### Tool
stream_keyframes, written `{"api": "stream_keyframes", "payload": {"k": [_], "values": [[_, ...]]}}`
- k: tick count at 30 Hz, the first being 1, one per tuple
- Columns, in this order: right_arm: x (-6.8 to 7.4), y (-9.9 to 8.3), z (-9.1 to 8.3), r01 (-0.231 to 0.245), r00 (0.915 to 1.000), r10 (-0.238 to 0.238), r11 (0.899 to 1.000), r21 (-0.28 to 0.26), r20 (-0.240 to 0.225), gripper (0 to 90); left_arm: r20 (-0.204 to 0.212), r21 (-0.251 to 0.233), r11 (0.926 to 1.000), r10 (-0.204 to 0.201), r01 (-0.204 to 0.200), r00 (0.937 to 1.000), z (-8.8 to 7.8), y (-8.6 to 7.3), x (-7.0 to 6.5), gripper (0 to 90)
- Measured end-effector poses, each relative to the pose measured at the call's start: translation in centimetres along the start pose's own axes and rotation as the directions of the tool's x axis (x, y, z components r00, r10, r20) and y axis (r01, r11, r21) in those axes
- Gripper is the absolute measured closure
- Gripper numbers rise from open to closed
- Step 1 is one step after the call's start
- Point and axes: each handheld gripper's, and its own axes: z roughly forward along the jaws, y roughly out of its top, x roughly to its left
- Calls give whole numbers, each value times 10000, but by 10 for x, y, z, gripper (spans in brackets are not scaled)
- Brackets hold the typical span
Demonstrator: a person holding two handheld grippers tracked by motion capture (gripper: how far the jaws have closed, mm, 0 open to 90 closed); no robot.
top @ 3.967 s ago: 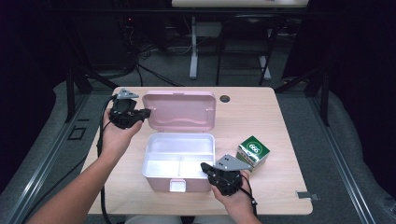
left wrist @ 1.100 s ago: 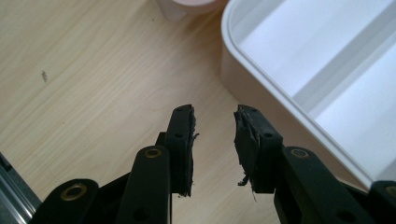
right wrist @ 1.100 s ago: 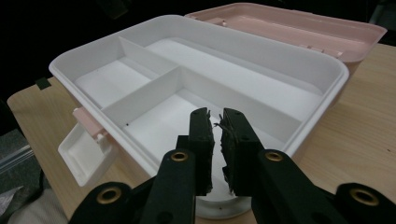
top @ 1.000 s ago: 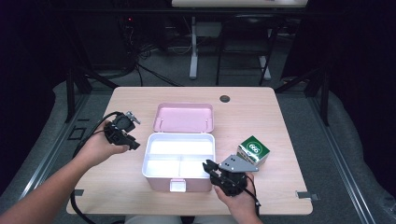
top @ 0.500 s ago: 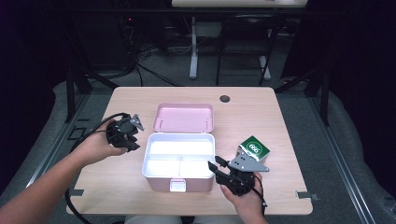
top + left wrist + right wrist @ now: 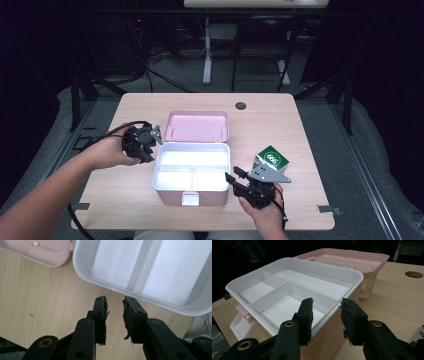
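Standing open near the table's front edge, the pink storage box (image 6: 191,172) is flanked by both grippers, its lid (image 6: 197,126) laid back. The left gripper (image 6: 145,144), narrowing, and the right gripper (image 6: 239,181), widening, grasp nothing. A green carton (image 6: 270,159) waits toward the right edge. The light wooden table (image 6: 300,125) is ringed by a dark room.

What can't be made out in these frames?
- High view: the print on the green carton is too small to read, and the right tool hides its lower part.
- Left gripper view: the frame edges cut off the white tray and pink lid.
- Right gripper view: the frame edge crops the carton.
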Motion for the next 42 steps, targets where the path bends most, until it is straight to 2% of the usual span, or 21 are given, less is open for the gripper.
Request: {"api": "stream_keyframes", "payload": {"k": [5,12,17,25,27,34,42], "values": [[-1,-1,1,-30,10000,30,10000,24,28,611,11,111,9985,529,-529,9986,-2,18,-7,735],[-4,-2,0,-134,9999,134,9999,18,39,604,-29,130,9946,1031,-1031,9947,1,46,-17,735],[-6,-2,-2,-175,9998,175,9998,-66,30,597,-17,216,9906,1353,-1352,9908,3,60,-23,737],[-11,-2,-6,-281,9994,285,9994,-212,181,598,67,262,9843,1742,-1743,9847,9,74,-30,738],[-13,-2,-7,-341,9992,346,9992,-206,214,598,73,354,9809,1911,-1912,9815,12,78,-31,738],[-18,-3,-7,-553,9982,557,9983,-196,226,598,192,534,9758,2114,-2121,9772,22,86,-34,747],[-21,-4,-9,-646,9974,653,9977,-221,302,598,379,689,9668,2440,-2462,9690,33,99,-40,766]]}}
